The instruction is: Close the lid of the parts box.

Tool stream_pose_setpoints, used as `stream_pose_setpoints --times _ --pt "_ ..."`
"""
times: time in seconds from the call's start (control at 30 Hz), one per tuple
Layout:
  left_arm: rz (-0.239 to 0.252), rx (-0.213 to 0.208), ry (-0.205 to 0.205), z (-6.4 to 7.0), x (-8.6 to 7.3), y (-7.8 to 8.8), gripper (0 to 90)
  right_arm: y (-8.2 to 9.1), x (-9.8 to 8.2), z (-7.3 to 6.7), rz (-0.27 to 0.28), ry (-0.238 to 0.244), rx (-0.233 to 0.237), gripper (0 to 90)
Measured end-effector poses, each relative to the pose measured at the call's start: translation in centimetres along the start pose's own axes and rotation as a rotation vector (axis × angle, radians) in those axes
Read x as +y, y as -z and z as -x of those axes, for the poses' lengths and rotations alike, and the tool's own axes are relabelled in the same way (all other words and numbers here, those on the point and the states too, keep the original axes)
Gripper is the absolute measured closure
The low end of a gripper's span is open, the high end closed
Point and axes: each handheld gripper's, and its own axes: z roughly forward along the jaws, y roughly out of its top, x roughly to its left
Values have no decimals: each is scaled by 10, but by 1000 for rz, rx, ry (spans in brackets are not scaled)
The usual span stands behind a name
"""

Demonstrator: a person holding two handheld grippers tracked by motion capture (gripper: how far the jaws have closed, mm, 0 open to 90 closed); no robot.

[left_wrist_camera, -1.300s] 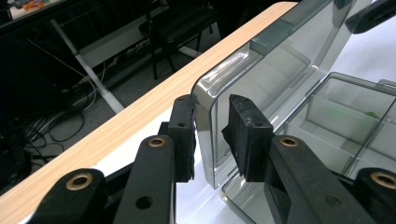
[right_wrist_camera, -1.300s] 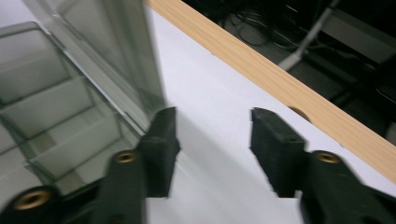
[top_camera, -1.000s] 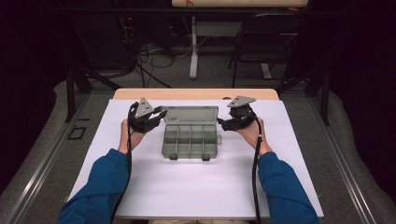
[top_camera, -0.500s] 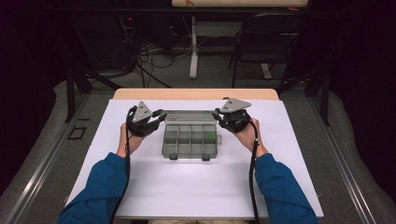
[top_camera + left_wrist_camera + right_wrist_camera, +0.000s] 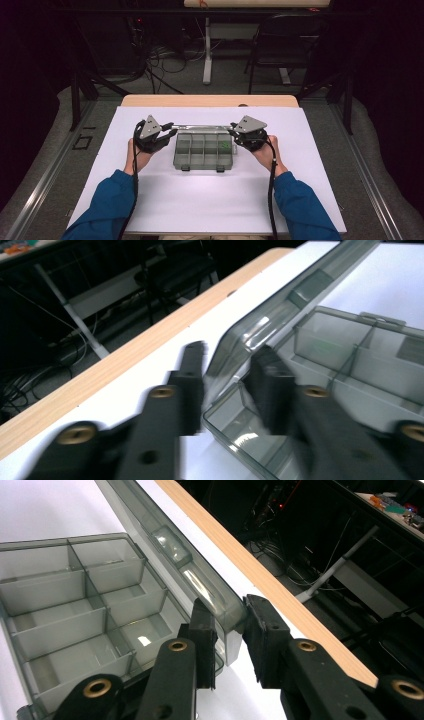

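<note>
A smoky clear compartment box (image 5: 202, 152) (image 5: 350, 370) (image 5: 75, 605) lies on the white sheet, its hinged lid (image 5: 200, 128) (image 5: 280, 315) (image 5: 170, 540) standing up along the far side. My left gripper (image 5: 170, 131) (image 5: 229, 352) is at the lid's left corner. Its jaws have just been opening and stand either side of the corner without pressing it. My right gripper (image 5: 234, 131) (image 5: 229, 605) has just closed and is shut on the lid's right corner. A small green thing (image 5: 226, 146) lies in a far right compartment.
The white sheet (image 5: 210, 200) covers the table, with a wooden edge (image 5: 210, 100) bare along the far side. Beyond it stand a chair (image 5: 285, 45), a desk leg (image 5: 207, 50) and loose cables on the dark floor.
My right gripper has slid left onto the lid's right corner and closed there. The lid, lying back before, now stands nearly edge-on. The left gripper stayed at the left corner.
</note>
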Motion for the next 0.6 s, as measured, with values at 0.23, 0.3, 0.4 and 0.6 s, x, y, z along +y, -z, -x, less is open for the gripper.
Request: stream_pose_setpoints --times 0.23,0.3,0.4,0.6 --pt "72 -53 29 3 20 22 442 3 -3 -2 -3 18 1 744" --pt "96 -94 65 2 26 24 516 4 -3 -2 -8 23 2 739" --pt "108 -80 126 0 31 22 676 4 -3 -4 -11 30 6 731" --pt "31 -63 152 3 28 9 898 6 -3 -5 -15 34 19 708"
